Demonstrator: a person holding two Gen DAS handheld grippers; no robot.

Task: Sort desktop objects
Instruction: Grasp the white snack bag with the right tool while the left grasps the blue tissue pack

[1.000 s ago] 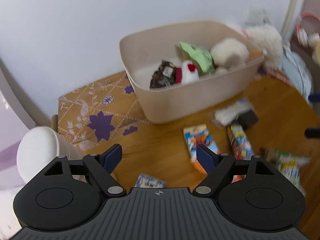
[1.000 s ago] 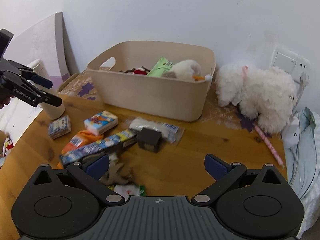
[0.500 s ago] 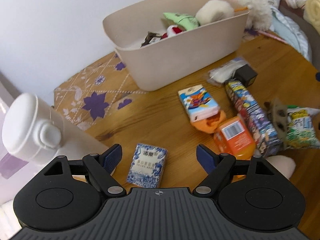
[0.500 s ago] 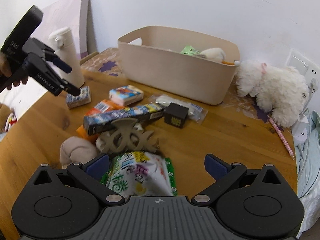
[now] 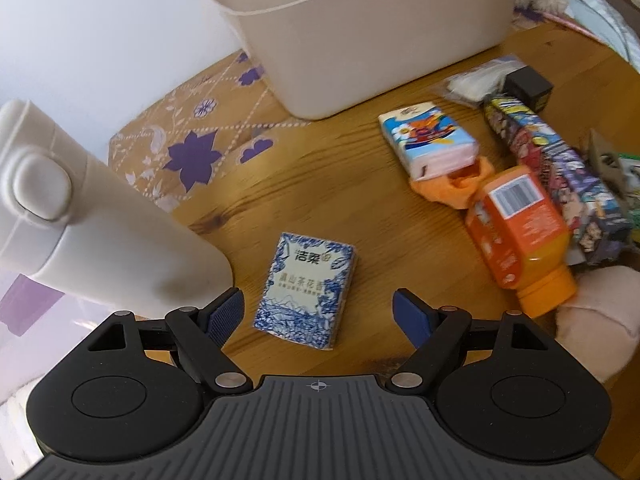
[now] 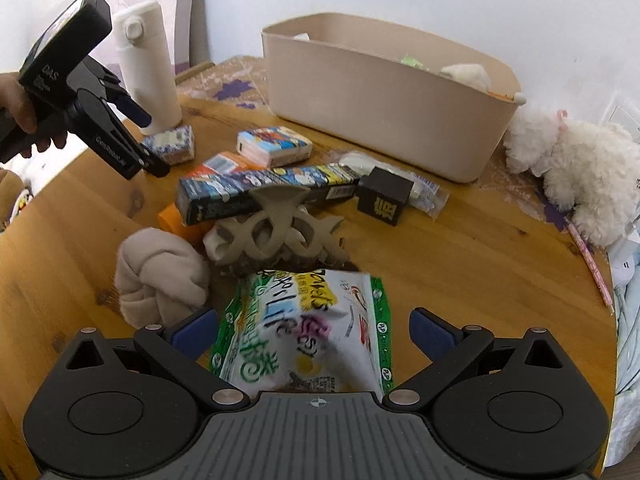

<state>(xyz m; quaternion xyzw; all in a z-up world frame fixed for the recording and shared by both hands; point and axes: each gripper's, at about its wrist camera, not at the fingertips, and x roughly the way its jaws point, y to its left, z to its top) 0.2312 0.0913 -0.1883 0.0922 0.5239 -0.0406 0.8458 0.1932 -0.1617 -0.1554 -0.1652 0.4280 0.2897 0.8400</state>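
Observation:
A blue-and-white tissue pack [image 5: 306, 290] lies flat on the wooden table, and my left gripper [image 5: 318, 314] hangs open just above its near end, a finger on either side. The same pack [image 6: 170, 146] shows in the right wrist view just past the left gripper [image 6: 146, 142], which a hand holds. My right gripper [image 6: 314, 330] is open over a green-and-white snack bag [image 6: 304, 328]. The beige bin [image 5: 372, 28] stands at the back, holding a plush and a green packet.
A white flask [image 5: 96, 220] stands close to my left finger. Scattered between the grippers: a cartoon tissue pack [image 5: 428, 138], an orange bottle [image 5: 518, 232], a long comic box [image 6: 266, 190], a beige hair claw [image 6: 276, 228], a knotted sock [image 6: 160, 272], a black cube [image 6: 384, 196]. A white plush [image 6: 572, 164] sits right.
Both grippers have dropped toward the table. The left one came down over the blue-and-white tissue pack; the right one closed in on the snack bag. Both stayed open.

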